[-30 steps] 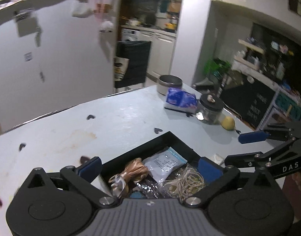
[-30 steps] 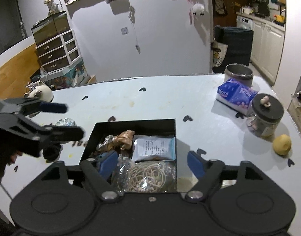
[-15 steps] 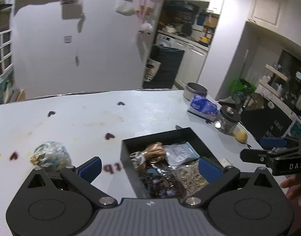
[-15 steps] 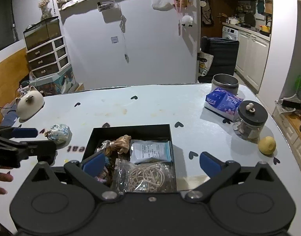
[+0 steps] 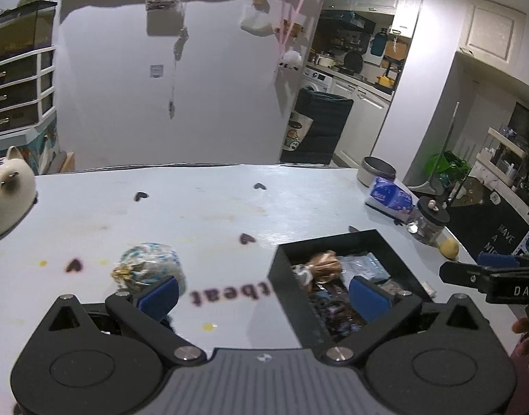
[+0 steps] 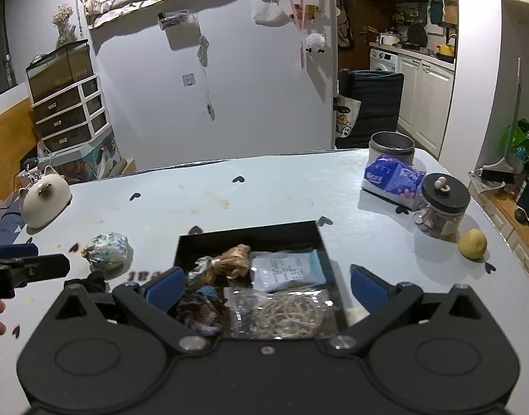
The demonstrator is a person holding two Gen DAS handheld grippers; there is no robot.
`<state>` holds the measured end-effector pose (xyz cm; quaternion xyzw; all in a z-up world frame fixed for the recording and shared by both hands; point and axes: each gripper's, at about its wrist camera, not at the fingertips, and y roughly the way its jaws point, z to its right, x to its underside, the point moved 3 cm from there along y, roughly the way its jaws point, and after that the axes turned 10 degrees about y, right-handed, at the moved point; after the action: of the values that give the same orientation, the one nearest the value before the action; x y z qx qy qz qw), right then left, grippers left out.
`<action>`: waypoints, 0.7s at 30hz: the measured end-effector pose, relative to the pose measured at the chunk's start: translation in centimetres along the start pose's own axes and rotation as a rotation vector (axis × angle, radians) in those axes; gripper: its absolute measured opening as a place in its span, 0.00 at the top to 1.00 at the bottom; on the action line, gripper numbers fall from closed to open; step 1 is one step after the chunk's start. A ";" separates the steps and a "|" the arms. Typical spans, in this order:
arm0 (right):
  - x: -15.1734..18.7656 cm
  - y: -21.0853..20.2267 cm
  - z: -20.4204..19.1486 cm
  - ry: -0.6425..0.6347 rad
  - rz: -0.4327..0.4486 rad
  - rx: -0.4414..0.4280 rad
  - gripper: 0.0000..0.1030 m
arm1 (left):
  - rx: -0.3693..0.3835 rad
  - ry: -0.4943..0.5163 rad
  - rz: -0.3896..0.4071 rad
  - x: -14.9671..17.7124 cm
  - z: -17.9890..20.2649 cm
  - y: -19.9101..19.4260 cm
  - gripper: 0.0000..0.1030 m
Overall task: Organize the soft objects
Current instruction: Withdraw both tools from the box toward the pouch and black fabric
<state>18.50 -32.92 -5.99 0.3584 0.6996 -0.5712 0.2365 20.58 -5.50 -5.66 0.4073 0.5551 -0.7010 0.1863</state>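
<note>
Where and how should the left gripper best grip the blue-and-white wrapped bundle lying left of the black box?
Probably across the wrapped bundle at its rounded middle, coming down from above with the open left gripper: it lies alone on the table, sides clear; its gold-tied end looks too thin.

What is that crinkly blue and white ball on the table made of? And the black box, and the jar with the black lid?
The ball looks like thin crinkly plastic or foil wrap: it is creased and glinting, gathered with a gold tie. The black box has flat, matte, straight walls, maybe card or plastic. The jar looks like clear glass or plastic, since its contents show through; its lid is dull black.
</note>
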 end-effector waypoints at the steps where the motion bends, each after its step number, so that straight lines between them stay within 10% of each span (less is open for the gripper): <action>1: 0.1 0.1 -0.4 0.003 0.000 0.003 0.00 | -0.005 -0.002 0.000 0.1 -0.5 -0.2 0.00; 21: 2.6 3.0 -10.2 0.022 0.008 -0.012 0.00 | -0.068 -0.006 -0.013 2.0 -10.6 -1.9 0.00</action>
<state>19.98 -22.22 -7.36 0.3662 0.7041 -0.5620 0.2330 21.94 5.33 -6.58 0.3949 0.5808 -0.6840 0.1971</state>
